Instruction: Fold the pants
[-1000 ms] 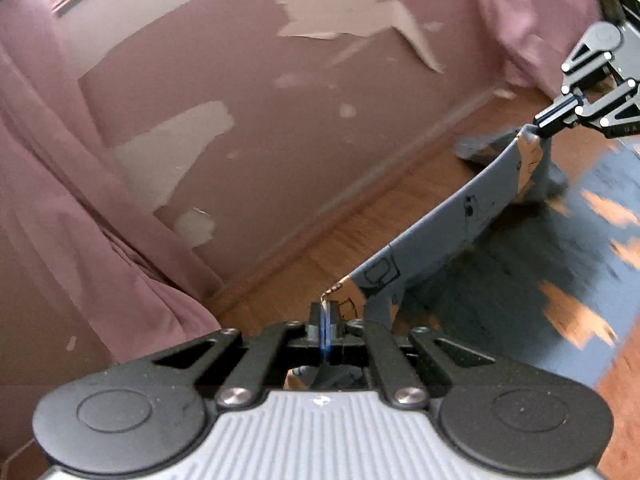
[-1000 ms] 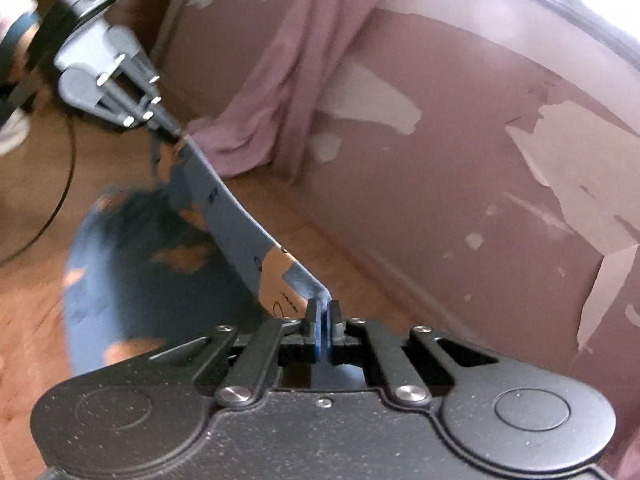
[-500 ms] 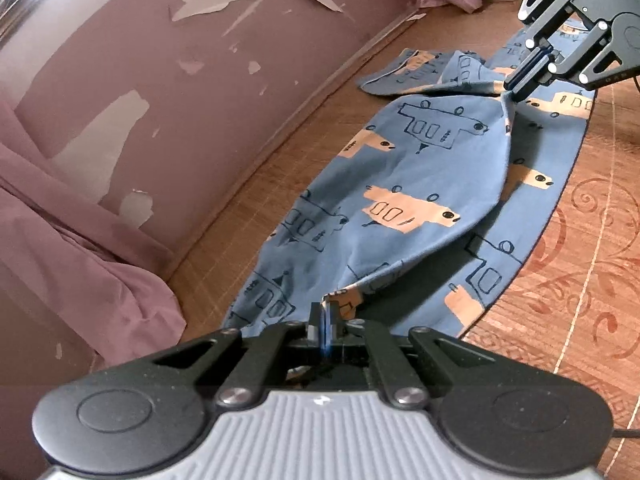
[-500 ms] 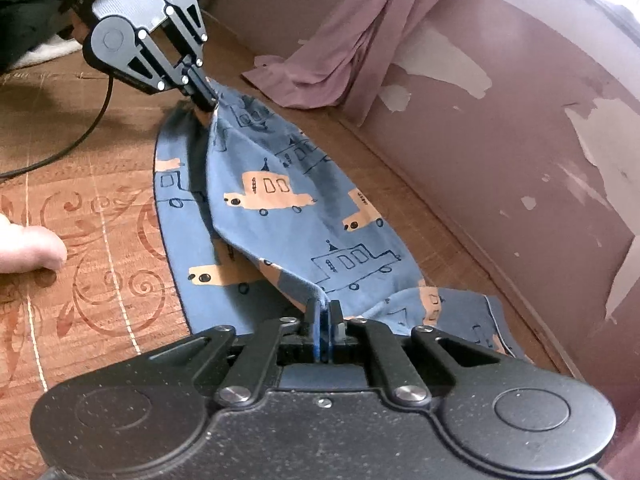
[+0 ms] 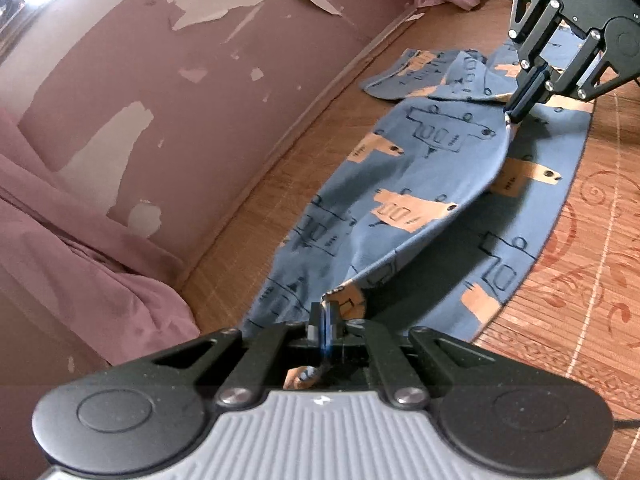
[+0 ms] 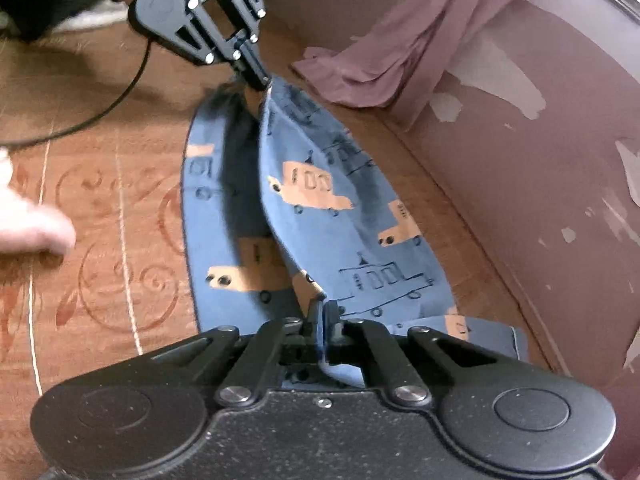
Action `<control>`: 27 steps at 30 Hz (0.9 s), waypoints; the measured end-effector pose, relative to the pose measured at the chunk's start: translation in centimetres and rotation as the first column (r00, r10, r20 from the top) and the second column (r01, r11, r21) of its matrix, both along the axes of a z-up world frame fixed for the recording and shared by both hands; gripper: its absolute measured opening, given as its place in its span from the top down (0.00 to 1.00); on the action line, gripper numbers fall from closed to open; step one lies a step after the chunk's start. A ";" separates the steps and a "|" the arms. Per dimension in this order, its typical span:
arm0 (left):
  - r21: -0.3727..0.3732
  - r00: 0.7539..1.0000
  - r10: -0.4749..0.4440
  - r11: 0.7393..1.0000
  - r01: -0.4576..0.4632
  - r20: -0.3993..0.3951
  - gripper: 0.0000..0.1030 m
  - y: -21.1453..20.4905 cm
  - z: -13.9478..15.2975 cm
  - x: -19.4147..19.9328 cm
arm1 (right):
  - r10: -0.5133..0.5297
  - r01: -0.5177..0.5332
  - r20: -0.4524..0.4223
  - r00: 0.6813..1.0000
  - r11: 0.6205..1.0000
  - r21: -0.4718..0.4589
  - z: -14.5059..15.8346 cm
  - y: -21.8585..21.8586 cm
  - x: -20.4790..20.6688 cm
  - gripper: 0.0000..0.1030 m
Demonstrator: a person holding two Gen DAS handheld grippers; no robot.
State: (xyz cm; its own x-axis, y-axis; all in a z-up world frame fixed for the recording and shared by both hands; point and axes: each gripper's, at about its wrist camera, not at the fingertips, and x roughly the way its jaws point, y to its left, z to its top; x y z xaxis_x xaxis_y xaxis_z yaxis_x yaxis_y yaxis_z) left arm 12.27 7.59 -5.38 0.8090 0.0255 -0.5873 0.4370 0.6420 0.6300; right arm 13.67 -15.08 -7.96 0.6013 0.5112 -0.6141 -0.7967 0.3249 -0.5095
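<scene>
Draping blue car-print pants, top layer raised, pinched by both grippers

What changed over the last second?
Both grippers came down: the pants, stretched in the air before, now drape onto the floor mat, one layer going over the other. Left gripper and right gripper stay shut on the fabric edge.

— Those pants look like soft matt cotton, blue with tan printed trucks.

— And the mat under them is woven, straw-like, finely ribbed, with a reddish scroll pattern.

— The wall is rough, its mauve paint flaking off to pale plaster.

— The curtain is thin, limp cloth. The left gripper is grainy matt black plastic with shiny metal rivets.
</scene>
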 end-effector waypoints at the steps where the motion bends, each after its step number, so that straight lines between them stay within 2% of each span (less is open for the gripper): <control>1: 0.009 1.000 -0.006 1.000 0.006 0.014 1.00 0.1 0.3 0.1 | -0.013 0.013 0.000 1.000 1.000 0.015 0.5 0.0 0.0 1.00; 4: 0.024 0.998 -0.026 0.999 0.025 0.054 1.00 0.5 1.9 0.1 | -0.016 0.015 0.010 1.000 0.998 0.057 2.8 -0.1 -1.0 1.00; 7: 0.007 0.999 -0.035 0.999 0.035 0.024 1.00 1.4 2.9 -0.2 | -0.004 0.006 -0.027 1.000 0.998 0.069 4.0 0.1 -2.3 1.00; 11: 0.031 0.994 -0.075 0.997 0.077 -0.076 1.00 1.6 0.8 -1.3 | 0.042 -0.042 -0.060 0.997 0.999 0.005 2.2 0.6 -4.0 1.00; 13: 0.040 0.989 -0.092 0.994 0.097 -0.113 1.00 1.4 -0.3 -2.0 | 0.034 -0.034 -0.099 0.994 0.999 0.003 1.6 0.6 -3.8 1.00; 17: 0.028 0.986 -0.093 0.995 0.097 -0.141 1.00 1.5 -1.1 -2.6 | 0.018 -0.019 -0.132 0.991 1.000 0.000 1.3 0.2 -3.5 1.00; 22: -0.026 0.994 -0.077 0.997 0.075 -0.079 1.00 1.7 0.5 -2.7 | -0.012 0.019 -0.130 0.991 0.998 0.056 1.6 -0.3 -3.1 1.00; 25: 0.001 0.988 -0.109 0.994 0.109 -0.107 1.00 1.3 0.3 -2.9 | -0.029 0.037 -0.155 0.987 0.998 0.047 0.9 -0.4 -2.7 1.00; 27: 0.030 0.979 -0.120 0.992 0.126 -0.166 0.99 1.2 -0.9 -2.8 | -0.043 0.050 -0.194 0.980 0.998 0.032 0.2 -0.5 -2.4 0.99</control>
State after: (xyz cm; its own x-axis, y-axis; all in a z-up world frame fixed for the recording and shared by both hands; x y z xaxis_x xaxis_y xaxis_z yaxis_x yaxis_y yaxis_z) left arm 9.43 8.80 -6.28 0.7006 -0.0417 -0.7123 0.6103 0.5523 0.5679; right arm 11.29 -15.62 -7.80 0.4971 0.5097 -0.7022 -0.8624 0.3796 -0.3350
